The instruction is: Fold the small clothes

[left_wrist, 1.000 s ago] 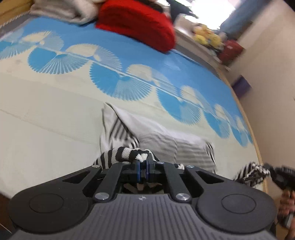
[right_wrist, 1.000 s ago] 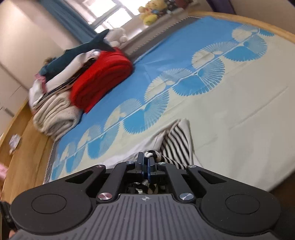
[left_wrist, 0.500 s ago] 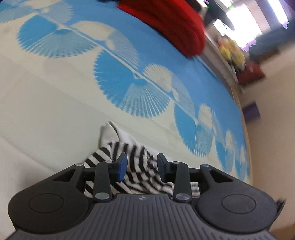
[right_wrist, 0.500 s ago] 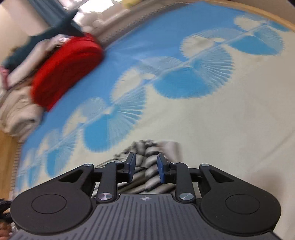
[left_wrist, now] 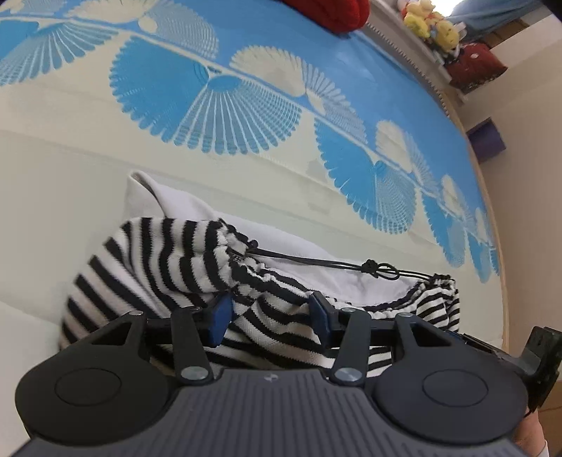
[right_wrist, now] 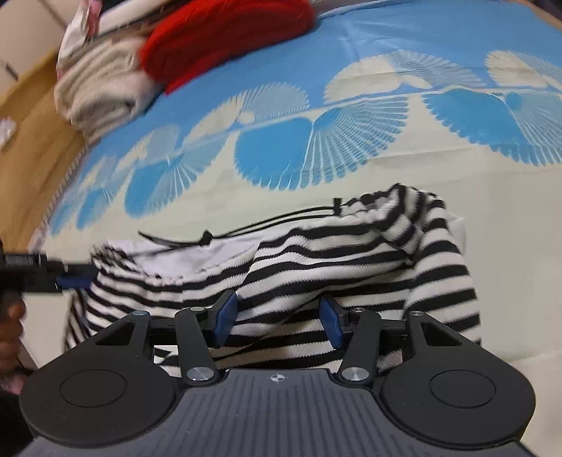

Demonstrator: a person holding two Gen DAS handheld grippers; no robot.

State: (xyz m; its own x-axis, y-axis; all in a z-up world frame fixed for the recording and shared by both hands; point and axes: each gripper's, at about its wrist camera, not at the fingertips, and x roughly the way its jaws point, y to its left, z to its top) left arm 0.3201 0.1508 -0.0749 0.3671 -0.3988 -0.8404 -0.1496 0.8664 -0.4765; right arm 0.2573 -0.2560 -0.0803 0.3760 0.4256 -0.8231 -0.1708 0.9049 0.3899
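A small black-and-white striped garment (left_wrist: 165,260) lies folded over on the bed, its white lining (left_wrist: 281,246) and a black drawstring (left_wrist: 379,270) showing. My left gripper (left_wrist: 268,314) is open just above its near edge, holding nothing. In the right wrist view the same garment (right_wrist: 351,253) lies in front of my right gripper (right_wrist: 277,316), which is open and empty over the stripes. The left gripper's blue fingertip (right_wrist: 75,279) shows at the garment's left edge.
The bed cover (left_wrist: 217,102) is cream with blue fan patterns. A red folded blanket (right_wrist: 224,31) and a beige one (right_wrist: 102,91) lie at the far end. Plush toys (left_wrist: 430,21) sit on a ledge. The wooden bed edge (right_wrist: 31,151) runs along the left.
Both grippers were shut on the garment's ends one second ago. They have opened and let it go, and it now lies folded on the bed with both grippers close over it.
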